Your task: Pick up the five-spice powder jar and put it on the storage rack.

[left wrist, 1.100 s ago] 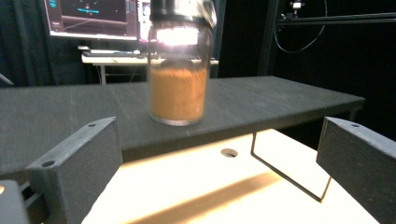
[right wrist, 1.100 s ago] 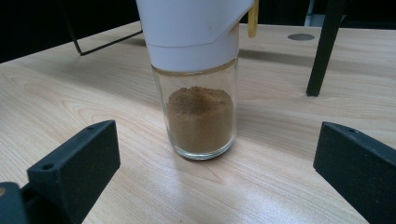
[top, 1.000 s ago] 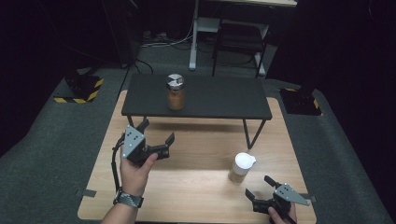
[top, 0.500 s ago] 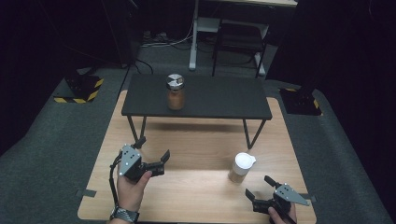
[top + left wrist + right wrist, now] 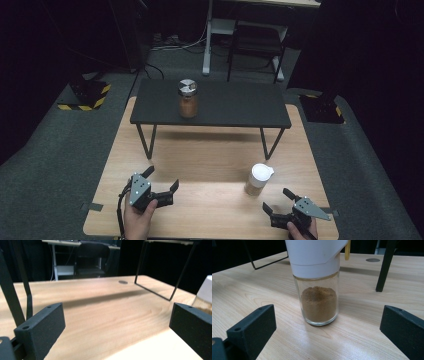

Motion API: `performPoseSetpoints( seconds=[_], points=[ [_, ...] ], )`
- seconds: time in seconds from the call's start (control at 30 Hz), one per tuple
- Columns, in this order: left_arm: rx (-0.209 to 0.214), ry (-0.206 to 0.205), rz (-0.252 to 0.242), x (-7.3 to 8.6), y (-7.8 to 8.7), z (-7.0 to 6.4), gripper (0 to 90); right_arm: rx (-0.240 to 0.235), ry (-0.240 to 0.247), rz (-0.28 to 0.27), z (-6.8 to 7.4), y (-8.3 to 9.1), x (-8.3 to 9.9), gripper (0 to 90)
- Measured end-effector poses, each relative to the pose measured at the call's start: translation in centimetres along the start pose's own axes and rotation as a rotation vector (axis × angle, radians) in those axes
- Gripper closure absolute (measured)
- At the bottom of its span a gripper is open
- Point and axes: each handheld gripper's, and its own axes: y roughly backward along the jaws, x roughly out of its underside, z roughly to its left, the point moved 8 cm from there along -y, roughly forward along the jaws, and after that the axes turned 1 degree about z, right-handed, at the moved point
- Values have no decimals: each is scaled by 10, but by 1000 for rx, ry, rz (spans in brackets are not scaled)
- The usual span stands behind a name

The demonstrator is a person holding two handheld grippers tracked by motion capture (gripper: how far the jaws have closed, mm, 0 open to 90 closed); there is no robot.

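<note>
— On the wooden table (image 5: 200, 150), near its front right edge: glass jar (image 5: 258, 180), upright, just ahead of the right gripper (image 5: 275, 198). Jaws spread wide, pinching nothing.

— And the left gripper (image 5: 162, 177)?

— Low over the front left of the board. Likewise spread, empty, well apart from the jar.

— Best way in with the right, then?

— Judging by the right gripper view: go straight forward and level, with the jar centred between the 2 black pads (image 5: 252, 325). Close on the clear glass below the white cap (image 5: 314, 255), not on the cap itself; possibly loose, and uneven where the spout juts out. Squeeze gently, evenly from both sides.

— Risks?

— Smooth round glass against hard matte jaws: likely slippery. Tall and narrow, so easy to tip if nudged by 1 jaw first. Keep upright when lifting; brown powder (image 5: 319, 302) inside, roughly half full.

— Surroundings?

— Pale wood grain with a faint sheen. Behind, a low black shelf (image 5: 210, 102) on thin metal legs, carrying a metal-lidded jar (image 5: 188, 98), brown filling too. Plenty of room around the jar; just mind the nearest leg (image 5: 384, 265).
</note>
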Motion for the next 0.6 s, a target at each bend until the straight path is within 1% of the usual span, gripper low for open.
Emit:
performPoseSetpoints(
  seconds=[0.03, 0.07, 0.17, 0.2, 0.23, 0.27, 0.3, 0.33, 0.37, 0.43, 0.47, 0.5, 0.6],
  points=[
    [0, 0, 0, 0, 0, 0, 4, 0, 1, 0, 0, 0, 0, 4],
    [-2, 0, 12, 6, 1, -1, 4, 0, 1, 0, 0, 0, 0, 4],
    [-4, 3, 38, 13, 2, -1, 4, 0, 2, 0, 0, 0, 0, 4],
    [-10, -5, 51, 16, 3, -1, 4, -1, 1, 0, 0, 0, 0, 4],
    [-10, -5, 51, 16, 3, -1, 4, -1, 1, 0, 0, 0, 0, 4],
    [-13, -15, 65, 19, 3, -2, 4, 0, 1, 2, 0, 0, 0, 4],
    [-13, -16, 73, 20, 3, -2, 4, 0, 1, 3, 0, 0, 0, 4],
    [-8, -13, 91, 24, 3, -2, 4, 0, 2, 3, 0, 0, 0, 4],
    [-8, -13, 91, 24, 3, -2, 4, -1, 3, 3, 0, 0, 0, 4],
    [-23, -17, 136, 26, 2, -4, 4, -2, 4, 4, 0, 0, 0, 4],
    [-23, -17, 136, 26, 2, -4, 4, -2, 4, 4, 0, 0, 0, 4],
    [-31, -26, 149, 25, 2, -5, 4, -1, 3, 4, 0, 0, 0, 4],
    [-29, -28, 177, 23, 1, -6, 5, 3, -2, -3, 0, 0, 0, 3]
  ],
)
